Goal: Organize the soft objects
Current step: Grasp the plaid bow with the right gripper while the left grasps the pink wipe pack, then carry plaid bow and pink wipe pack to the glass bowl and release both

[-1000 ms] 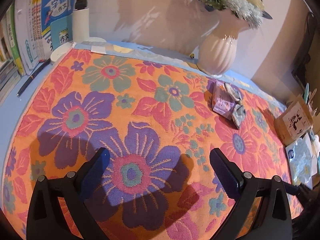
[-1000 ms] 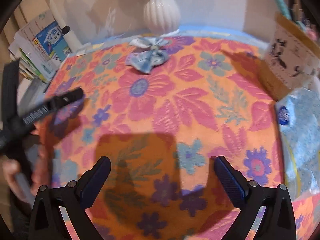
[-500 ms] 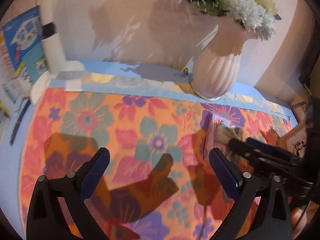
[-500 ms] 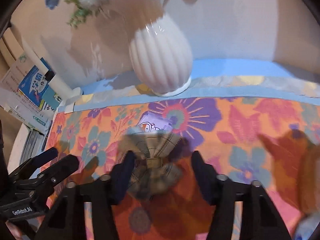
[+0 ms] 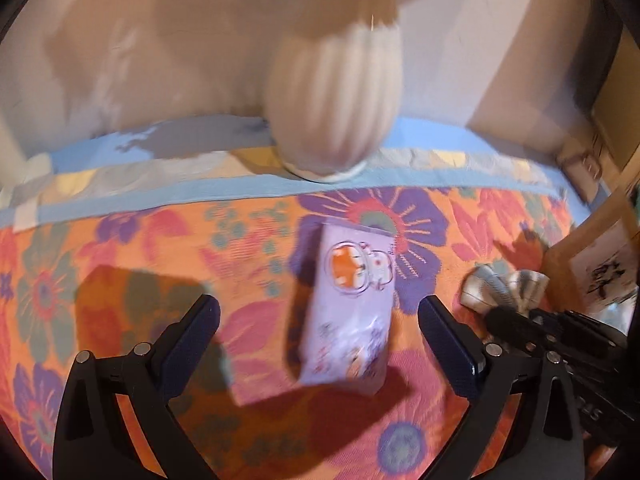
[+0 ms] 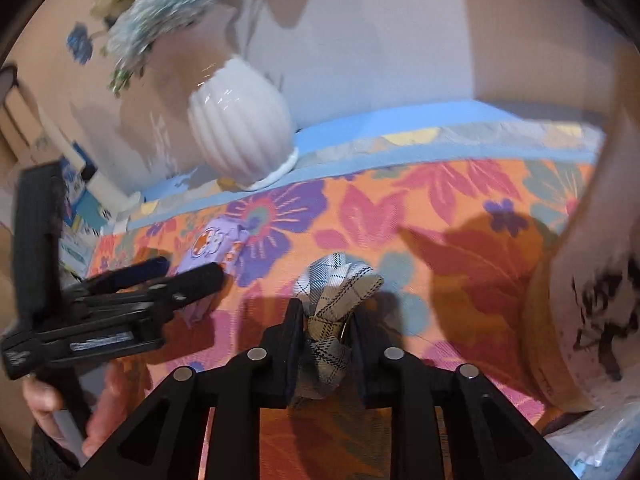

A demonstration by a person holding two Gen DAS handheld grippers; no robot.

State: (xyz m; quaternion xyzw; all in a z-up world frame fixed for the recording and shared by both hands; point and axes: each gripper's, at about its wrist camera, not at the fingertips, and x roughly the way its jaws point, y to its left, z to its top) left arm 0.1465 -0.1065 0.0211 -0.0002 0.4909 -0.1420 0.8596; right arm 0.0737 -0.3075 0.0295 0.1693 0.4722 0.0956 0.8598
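A plaid fabric bow (image 6: 336, 300) is pinched between the fingers of my right gripper (image 6: 326, 320), lifted slightly over the floral cloth; it also shows in the left wrist view (image 5: 500, 288). A lilac tissue pack (image 5: 348, 312) with a cartoon print lies on the cloth between the open fingers of my left gripper (image 5: 320, 316). In the right wrist view the pack (image 6: 216, 244) lies partly behind the left gripper (image 6: 176, 272).
A white ribbed vase (image 5: 336, 108) with flowers stands at the back edge of the floral tablecloth (image 5: 120, 240). A cardboard box (image 6: 588, 300) stands at the right, a plastic bag (image 6: 600, 444) in front of it. Books (image 6: 80, 208) stand at the far left.
My right gripper has shut on the plaid bow and pulled it right, off the tissue pack. My left gripper has moved forward and right so the pack lies between its fingers.
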